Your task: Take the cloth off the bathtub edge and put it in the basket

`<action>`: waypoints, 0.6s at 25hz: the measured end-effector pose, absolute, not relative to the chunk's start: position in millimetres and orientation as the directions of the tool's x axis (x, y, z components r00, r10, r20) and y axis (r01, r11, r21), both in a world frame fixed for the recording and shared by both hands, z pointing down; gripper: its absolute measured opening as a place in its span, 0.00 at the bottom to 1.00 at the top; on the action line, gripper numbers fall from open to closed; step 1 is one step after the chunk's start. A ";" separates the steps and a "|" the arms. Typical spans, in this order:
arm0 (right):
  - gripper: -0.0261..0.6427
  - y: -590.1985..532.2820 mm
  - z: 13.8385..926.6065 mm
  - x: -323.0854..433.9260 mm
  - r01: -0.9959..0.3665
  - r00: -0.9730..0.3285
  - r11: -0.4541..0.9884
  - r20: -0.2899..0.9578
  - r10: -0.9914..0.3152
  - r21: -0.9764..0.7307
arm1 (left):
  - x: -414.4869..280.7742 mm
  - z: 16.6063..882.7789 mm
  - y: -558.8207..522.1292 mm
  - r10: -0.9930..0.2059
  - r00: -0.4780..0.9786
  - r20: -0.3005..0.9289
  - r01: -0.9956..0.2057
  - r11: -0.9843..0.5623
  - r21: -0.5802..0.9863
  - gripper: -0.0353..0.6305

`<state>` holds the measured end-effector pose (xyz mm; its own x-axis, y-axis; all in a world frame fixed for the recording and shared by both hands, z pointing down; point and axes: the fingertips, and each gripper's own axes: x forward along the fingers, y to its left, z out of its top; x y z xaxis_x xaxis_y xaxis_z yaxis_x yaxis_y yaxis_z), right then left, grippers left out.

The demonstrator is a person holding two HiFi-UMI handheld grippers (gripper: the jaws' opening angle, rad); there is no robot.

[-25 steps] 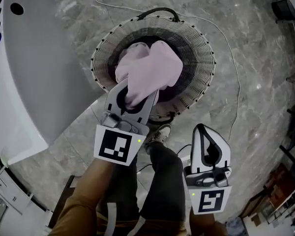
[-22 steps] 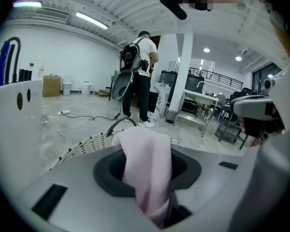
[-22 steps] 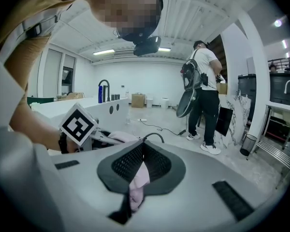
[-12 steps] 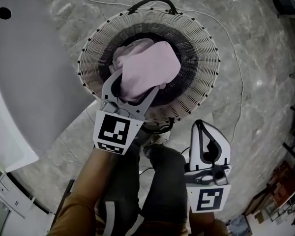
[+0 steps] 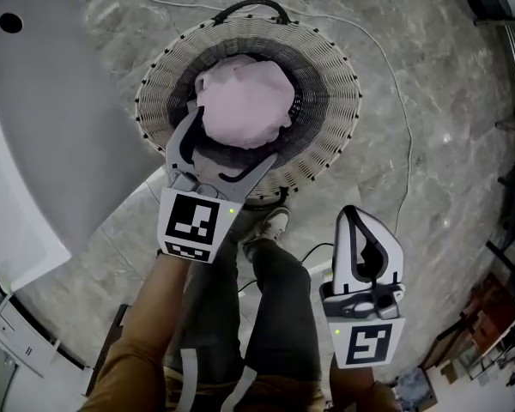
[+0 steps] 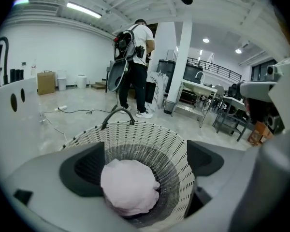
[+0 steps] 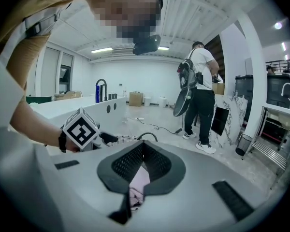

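Now cloth (image 5: 243,103) rounded lump in basket (image 5: 336,84), no long axis; left claw (image 5: 231,136) opening, empty; right claw (image 5: 354,222) closed.

Grey marble floor (image 5: 446,84) carries a round wicker basket (image 5: 336,101). A white bathtub (image 5: 51,144) stands just left of it. A thin white cable (image 5: 409,157) curves past the basket's far and right sides. A shoe (image 5: 275,226) rests beside the near rim.

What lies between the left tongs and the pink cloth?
Nothing. The left gripper view shows the left tongs opening, with nothing between them, clear above the pink cloth in the wicker basket.
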<state>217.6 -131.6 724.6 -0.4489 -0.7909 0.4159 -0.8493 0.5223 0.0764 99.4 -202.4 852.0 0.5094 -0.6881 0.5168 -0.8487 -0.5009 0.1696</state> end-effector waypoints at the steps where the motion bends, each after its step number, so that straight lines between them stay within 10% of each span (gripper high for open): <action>1: 0.04 -130.5 717.2 217.1 -0.849 -0.453 0.524 0.413 -0.790 0.073 | 97.9 843.4 -201.6 -0.700 0.498 0.512 -0.856 -0.491 0.161 0.83; 11: 0.04 -105.1 615.6 219.0 -0.824 -0.495 0.561 0.381 -0.781 0.077 | 93.7 743.8 -170.1 -0.719 0.471 0.512 -0.876 -0.452 0.171 0.82; 15: 0.04 -95.9 569.2 217.6 -0.815 -0.514 0.574 0.352 -0.782 0.085 | 92.3 692.9 -156.3 -0.751 0.435 0.497 -0.893 -0.432 0.130 0.67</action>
<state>217.6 -95.9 569.2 -0.5143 -0.7821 0.3519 -0.8146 0.5738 0.0846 92.3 -156.3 692.9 0.4353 -0.7508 0.4968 -0.8926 -0.4318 0.1296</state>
